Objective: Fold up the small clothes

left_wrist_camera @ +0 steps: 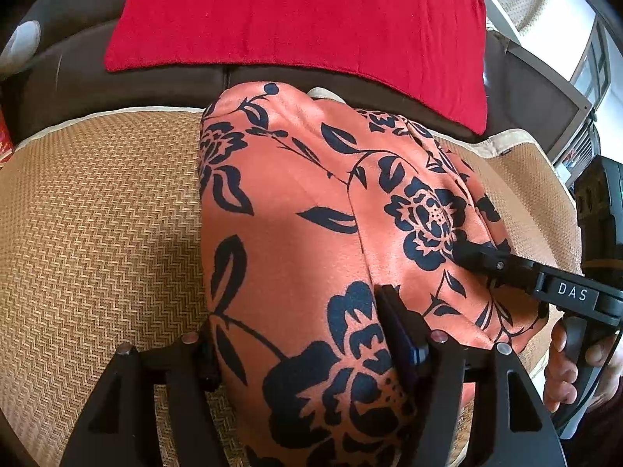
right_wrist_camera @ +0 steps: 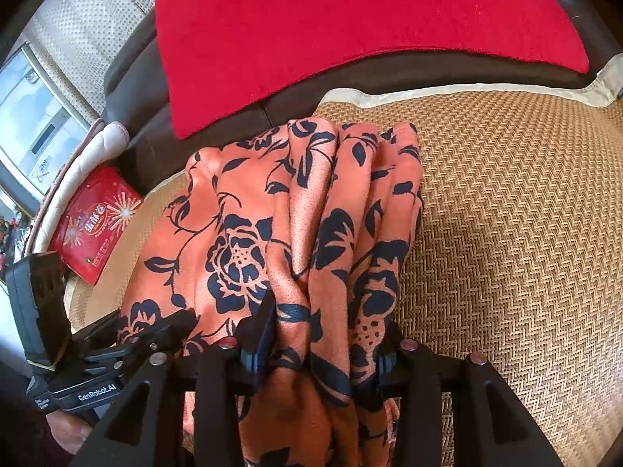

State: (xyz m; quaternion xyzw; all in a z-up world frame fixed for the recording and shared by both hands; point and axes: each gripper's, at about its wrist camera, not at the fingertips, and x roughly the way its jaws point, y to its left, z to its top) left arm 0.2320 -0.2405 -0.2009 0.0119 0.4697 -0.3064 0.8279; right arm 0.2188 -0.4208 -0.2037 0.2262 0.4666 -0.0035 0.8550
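Fingers of the right gripper pinch bunched folds of the garment; the left gripper straddles it, apparently unclamped. It lies on the mat, long axis running away from both.

The garment is salmon orange, printed with dark navy flowers, leaves and thin vines. The woven mat beneath is tan with a herringbone weave and a cream border. The cloth behind is plain bright red, lying on a dark brown sofa. A red packet carries white and gold starbursts. Both claws are black.
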